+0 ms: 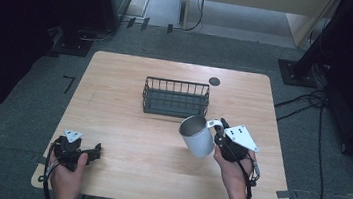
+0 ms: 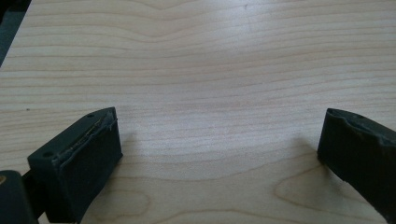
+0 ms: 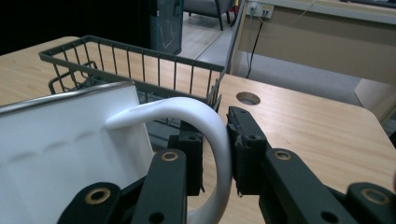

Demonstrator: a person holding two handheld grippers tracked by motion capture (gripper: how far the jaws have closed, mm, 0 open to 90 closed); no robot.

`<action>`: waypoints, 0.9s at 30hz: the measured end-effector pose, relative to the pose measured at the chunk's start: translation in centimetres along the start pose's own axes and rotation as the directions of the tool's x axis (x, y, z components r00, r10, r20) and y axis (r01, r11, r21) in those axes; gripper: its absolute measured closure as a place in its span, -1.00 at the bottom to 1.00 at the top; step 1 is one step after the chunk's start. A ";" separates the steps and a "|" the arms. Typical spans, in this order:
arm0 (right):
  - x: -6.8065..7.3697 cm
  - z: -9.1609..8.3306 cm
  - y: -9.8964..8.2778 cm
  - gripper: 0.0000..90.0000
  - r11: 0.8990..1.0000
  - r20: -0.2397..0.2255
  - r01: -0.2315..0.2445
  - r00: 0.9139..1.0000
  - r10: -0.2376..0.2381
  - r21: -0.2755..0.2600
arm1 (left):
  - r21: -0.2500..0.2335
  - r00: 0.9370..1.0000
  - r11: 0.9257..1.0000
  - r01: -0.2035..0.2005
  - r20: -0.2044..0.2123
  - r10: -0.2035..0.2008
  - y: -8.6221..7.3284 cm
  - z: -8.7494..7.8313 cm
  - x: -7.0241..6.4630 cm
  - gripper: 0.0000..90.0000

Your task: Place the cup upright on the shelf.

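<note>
A white ribbed mug (image 1: 197,135) with a metal rim hangs above the table, tilted, just in front of the dark wire basket (image 1: 175,97). My right gripper (image 1: 220,130) is shut on the mug's white handle (image 3: 215,140); in the right gripper view the two black jaws pinch the handle loop, with the mug body (image 3: 70,144) at the left and the basket (image 3: 135,60) behind it. My left gripper (image 1: 95,150) rests at the table's front left, open. Its fingers (image 2: 88,158) stand wide apart over bare wood with nothing between them.
The wooden table (image 1: 120,173) has a round cable hole (image 1: 214,81) behind the basket. Cables trail across the grey floor at the right. A desk leg and dark equipment stand beyond the far edge.
</note>
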State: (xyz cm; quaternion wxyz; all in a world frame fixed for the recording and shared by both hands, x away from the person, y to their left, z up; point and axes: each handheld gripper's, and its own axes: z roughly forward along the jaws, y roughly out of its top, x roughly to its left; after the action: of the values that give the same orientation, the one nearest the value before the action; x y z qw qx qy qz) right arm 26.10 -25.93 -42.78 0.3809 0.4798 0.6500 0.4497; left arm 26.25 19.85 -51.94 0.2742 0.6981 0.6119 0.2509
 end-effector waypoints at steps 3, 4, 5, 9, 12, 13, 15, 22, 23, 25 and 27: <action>0.1 0.3 0.4 0.70 1.000 -0.001 0.006 1.000 -0.006 -0.005 | 0.000 1.000 1.000 0.000 0.000 0.000 0.0 0.0 0.0 -1.00; 0.2 0.7 0.8 0.70 1.000 0.000 0.007 1.000 -0.007 -0.012 | 0.000 1.000 1.000 0.000 0.000 0.000 0.0 0.0 0.0 -1.00; 0.2 0.8 0.9 0.70 1.000 -0.001 0.008 1.000 -0.008 -0.016 | 0.000 1.000 1.000 0.000 0.000 0.000 0.0 0.0 0.0 -1.00; 0.4 1.4 1.5 0.70 1.000 0.002 0.011 1.000 -0.011 -0.025 | 0.000 1.000 1.000 0.000 0.000 0.000 0.0 0.0 0.0 -1.00; 0.7 2.2 2.3 0.71 0.999 0.002 0.022 1.000 -0.022 -0.040 | -0.002 1.000 1.000 0.002 0.000 -0.002 0.0 0.0 0.0 -1.00; 0.7 2.2 2.3 0.71 0.999 0.002 0.022 1.000 -0.022 -0.040 | -0.002 1.000 1.000 0.002 0.000 -0.002 0.0 0.0 0.0 -1.00; 0.9 2.6 2.8 0.71 0.998 0.002 0.028 1.000 -0.027 -0.049 | -0.002 1.000 1.000 0.002 0.000 -0.002 0.0 0.0 0.0 -1.00; 1.4 4.3 4.3 0.71 0.997 0.004 0.032 0.999 -0.032 -0.076 | -0.001 1.000 1.000 0.002 0.000 -0.002 0.0 0.0 0.0 -1.00; 1.5 4.6 4.6 0.71 0.997 0.004 0.031 1.000 -0.030 -0.077 | 0.000 1.000 1.000 0.002 0.000 -0.002 0.0 0.0 0.0 -1.00; 1.5 5.1 4.9 0.71 0.996 0.005 0.026 1.000 -0.026 -0.080 | -0.001 1.000 1.000 0.002 0.000 -0.002 0.0 0.0 0.0 -1.00; 1.6 5.6 5.2 0.71 0.996 0.003 0.024 1.000 -0.024 -0.082 | -0.001 1.000 1.000 0.002 0.000 -0.002 0.0 0.0 0.0 -1.00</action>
State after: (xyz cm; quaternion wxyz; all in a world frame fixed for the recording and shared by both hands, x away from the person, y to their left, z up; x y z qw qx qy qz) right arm 32.34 -22.44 -39.65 0.4063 0.4561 0.6364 0.4711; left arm 26.25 19.84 -51.94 0.2748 0.6975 0.6125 0.2507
